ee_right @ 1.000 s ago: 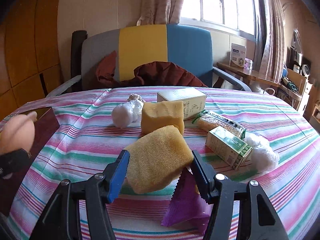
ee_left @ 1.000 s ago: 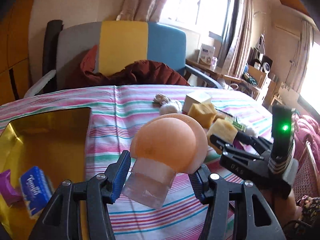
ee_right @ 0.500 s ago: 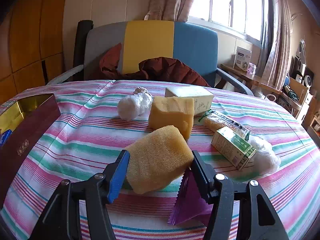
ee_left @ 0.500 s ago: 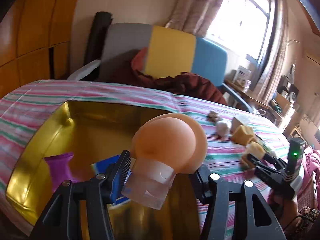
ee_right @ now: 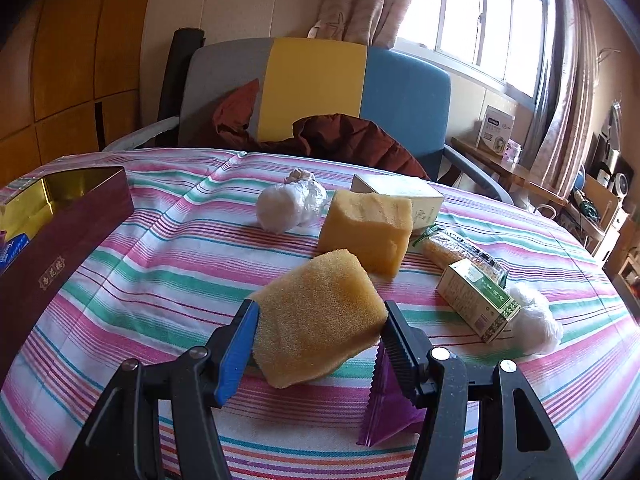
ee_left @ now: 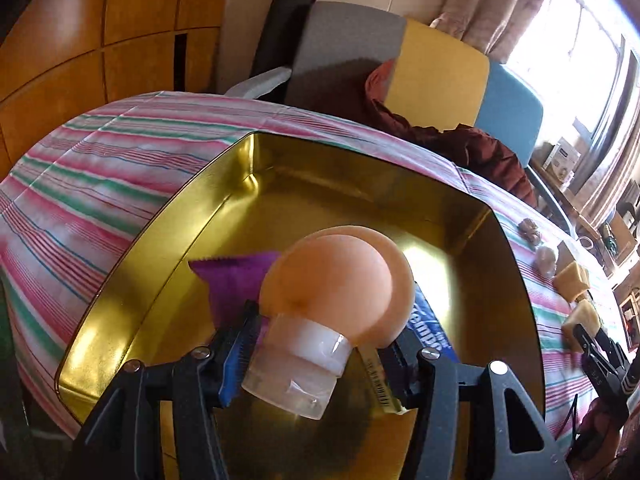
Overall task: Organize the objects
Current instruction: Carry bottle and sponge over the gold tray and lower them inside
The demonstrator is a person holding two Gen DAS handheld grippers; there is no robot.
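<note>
Left gripper (ee_left: pixel 320 344) grips peach round-capped bottle (ee_left: pixel 316 320) over gold tin box (ee_left: pixel 160 264); purple sachet (ee_left: pixel 236 280) and blue packet (ee_left: pixel 430 328) already inside. Right gripper (ee_right: pixel 316 336) clamps yellow sponge (ee_right: pixel 320 320) just above striped tablecloth (ee_right: pixel 168 264). Second sponge (ee_right: pixel 368 234), cartons, wrapped balls remain: roughly a third done.

Striped tablecloth (ee_right: pixel 168 264) (pink, green) carries gold-lined box (ee_left: pixel 280 184), sponges (ee_right: pixel 366 236), cartons (ee_right: pixel 476 300).
</note>
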